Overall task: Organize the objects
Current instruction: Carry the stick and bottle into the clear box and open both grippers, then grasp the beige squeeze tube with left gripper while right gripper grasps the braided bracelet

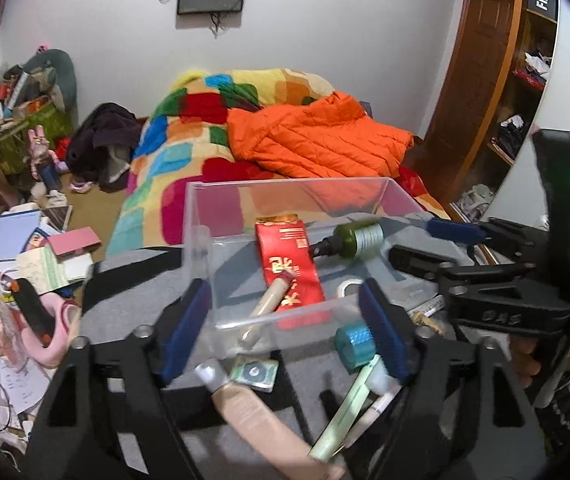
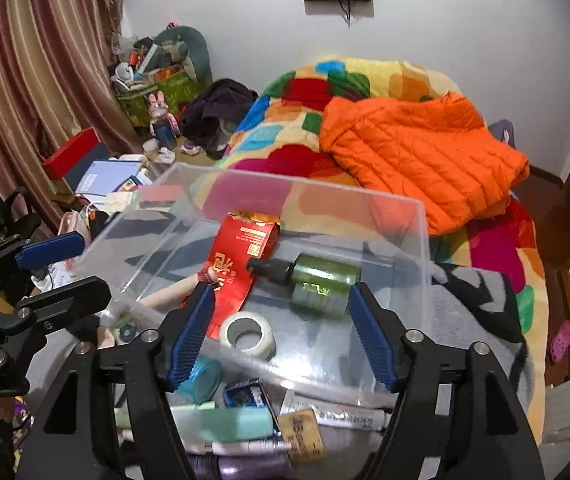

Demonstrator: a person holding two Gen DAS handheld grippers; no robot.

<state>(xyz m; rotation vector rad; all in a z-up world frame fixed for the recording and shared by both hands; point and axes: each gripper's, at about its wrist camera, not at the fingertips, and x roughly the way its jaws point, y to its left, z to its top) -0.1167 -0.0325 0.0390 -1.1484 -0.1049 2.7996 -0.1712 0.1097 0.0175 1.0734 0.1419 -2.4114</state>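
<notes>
A clear plastic box [image 1: 205,216] [image 2: 417,216] stands on a grey and black cloth. Inside lie a red packet [image 1: 289,264] [image 2: 241,248], a green bottle with a black pump [image 1: 349,238] [image 2: 317,276], a beige tube [image 1: 273,296] [image 2: 173,294] and a roll of white tape [image 2: 249,334] [image 1: 347,286]. My left gripper [image 1: 285,328] is open and empty at the box's near wall. My right gripper [image 2: 285,336] is open and empty over the near rim by the tape. In front of the box lie a teal cap [image 1: 355,344] [image 2: 201,378], a pale green tube [image 1: 345,412] [image 2: 221,420] and a large beige tube [image 1: 261,416].
A bed with a colourful blanket [image 1: 189,140] [image 2: 297,120] and an orange jacket [image 1: 317,136] [image 2: 425,148] lies behind the box. Books and clutter [image 1: 25,248] cover the floor at the left. A wooden shelf [image 1: 517,80] stands at the right. A curtain [image 2: 25,80] hangs at the left.
</notes>
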